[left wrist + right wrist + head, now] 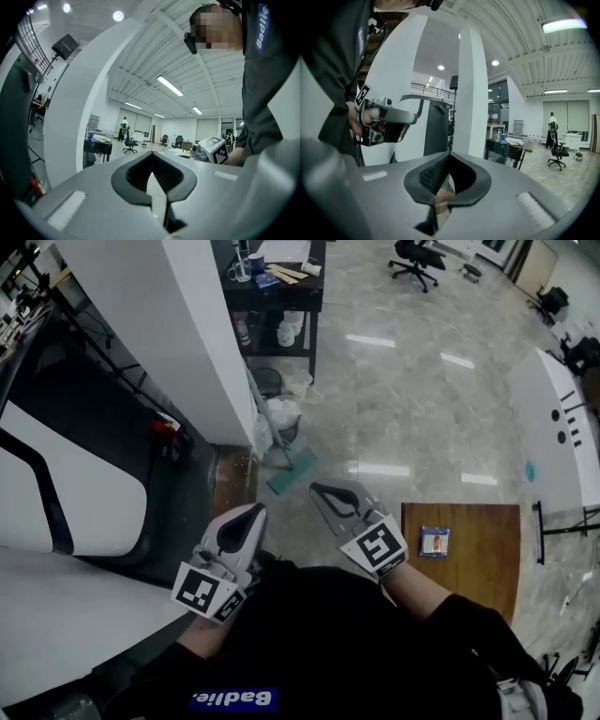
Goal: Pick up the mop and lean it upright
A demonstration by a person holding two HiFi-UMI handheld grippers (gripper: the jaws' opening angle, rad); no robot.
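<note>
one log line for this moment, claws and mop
left claw: shut, empty | right claw: shut, empty | mop: head on floor beside white pillar, neither claw touching it

The left gripper (pixel 254 512) and right gripper (pixel 319 489), jaws together, are held side by side but apart, pointing toward the mop (pixel 292 472), which leans against the white pillar (pixel 169 324) with its teal head on the floor, beside a bin (pixel 284 418), with a wooden table (pixel 469 568) at right.
</note>
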